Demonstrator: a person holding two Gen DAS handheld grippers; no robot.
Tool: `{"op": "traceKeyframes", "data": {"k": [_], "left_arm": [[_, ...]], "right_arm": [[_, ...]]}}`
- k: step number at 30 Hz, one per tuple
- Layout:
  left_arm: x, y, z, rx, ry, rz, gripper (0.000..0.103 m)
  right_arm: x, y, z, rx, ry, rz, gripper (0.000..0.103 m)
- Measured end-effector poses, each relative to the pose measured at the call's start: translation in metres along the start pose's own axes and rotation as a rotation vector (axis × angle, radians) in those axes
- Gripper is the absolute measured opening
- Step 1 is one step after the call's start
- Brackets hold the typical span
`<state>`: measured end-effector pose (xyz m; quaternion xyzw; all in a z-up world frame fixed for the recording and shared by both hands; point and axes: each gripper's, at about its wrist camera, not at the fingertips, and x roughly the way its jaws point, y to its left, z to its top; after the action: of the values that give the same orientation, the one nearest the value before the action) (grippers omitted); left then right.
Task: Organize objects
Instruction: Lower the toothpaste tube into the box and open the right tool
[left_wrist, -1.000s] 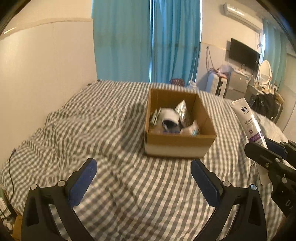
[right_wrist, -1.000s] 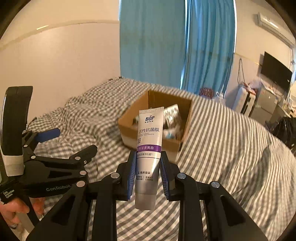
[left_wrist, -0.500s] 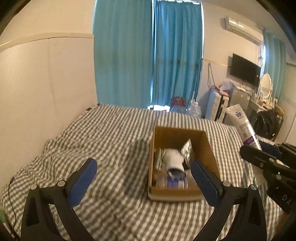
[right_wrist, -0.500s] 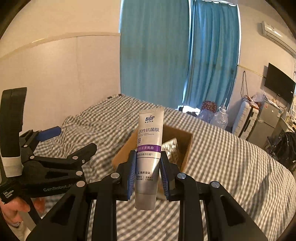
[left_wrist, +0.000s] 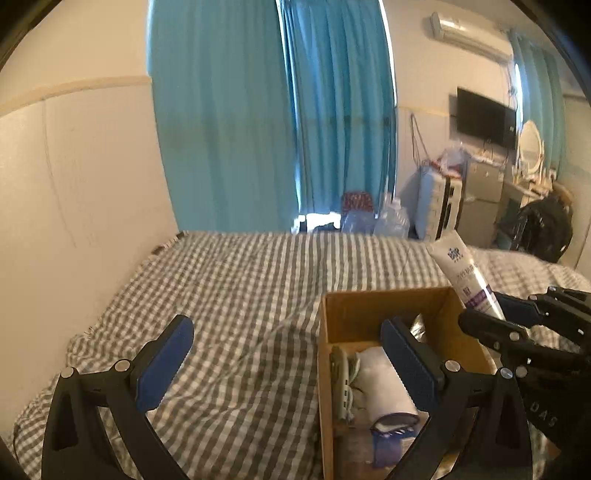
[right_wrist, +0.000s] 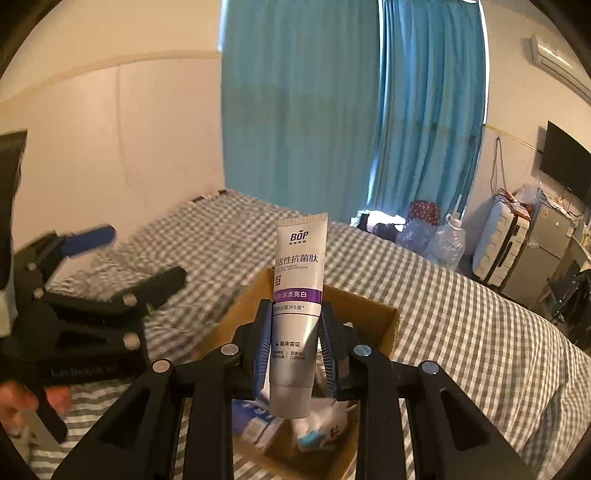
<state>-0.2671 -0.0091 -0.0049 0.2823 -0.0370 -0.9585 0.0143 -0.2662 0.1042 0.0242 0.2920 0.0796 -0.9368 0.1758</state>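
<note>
both grippers now sit closer to the cardboard box (left_wrist: 400, 306) than one second ago; the box has shifted from the middle of the left wrist view to its lower right, and in the right wrist view it lies directly under the jaws.

right gripper (right_wrist: 295, 349): jaws narrow, clamped on the toothpaste tube (right_wrist: 299, 295). the tube stands upright, crimped end up, cap end down, above the open top of the box (right_wrist: 373, 314). in the left wrist view the same tube (left_wrist: 463, 273) leans over the far right corner of the box, with the right gripper (left_wrist: 498, 317) just beside that corner.

left gripper (left_wrist: 284, 362): jaws wide apart, holding nothing. one finger hangs over the checked bedsheet (left_wrist: 229, 288) left of the box; the other finger overlaps the box interior.

box contents: a white roll (left_wrist: 384, 384), a white power strip (left_wrist: 341, 380) against the left wall, a blue-and-white item (left_wrist: 391, 435) near the front.

box position: resting on the bed.
</note>
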Motion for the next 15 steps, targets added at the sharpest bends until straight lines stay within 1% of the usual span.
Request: {"op": "traceKeyframes", "data": {"k": [1, 3, 4, 5, 7, 9, 12, 13, 15], "left_arm": [[0.010, -0.002, -0.003, 0.002, 0.022, -0.008, 0.103], [0.025, -0.006, -0.009, 0.006, 0.039, -0.029, 0.103], [0.031, -0.010, -0.011, 0.017, 0.053, -0.038, 0.103], [0.038, -0.014, -0.014, 0.033, 0.070, -0.043, 0.103], [0.045, -0.019, -0.017, 0.055, 0.076, -0.031, 0.103], [0.047, -0.024, -0.021, 0.072, 0.076, -0.024, 0.103], [0.045, -0.027, -0.025, 0.067, 0.108, -0.028, 0.103], [0.044, -0.026, -0.025, 0.057, 0.115, -0.028, 0.103], [0.038, -0.027, -0.024, 0.039, 0.132, -0.029, 0.103]], "right_arm": [[0.010, -0.002, -0.003, -0.004, 0.014, -0.001, 0.024], [0.036, -0.010, -0.014, 0.018, 0.055, 0.015, 0.024], [0.042, -0.012, -0.018, 0.027, 0.061, 0.010, 0.024], [0.050, -0.018, -0.024, 0.039, 0.073, 0.000, 0.025], [0.067, -0.029, -0.032, 0.090, 0.114, 0.016, 0.025], [0.072, -0.036, -0.038, 0.136, 0.122, 0.021, 0.025], [0.070, -0.038, -0.041, 0.150, 0.132, -0.001, 0.026], [0.069, -0.043, -0.041, 0.149, 0.134, -0.003, 0.027], [0.060, -0.045, -0.041, 0.152, 0.128, -0.020, 0.039]]}}
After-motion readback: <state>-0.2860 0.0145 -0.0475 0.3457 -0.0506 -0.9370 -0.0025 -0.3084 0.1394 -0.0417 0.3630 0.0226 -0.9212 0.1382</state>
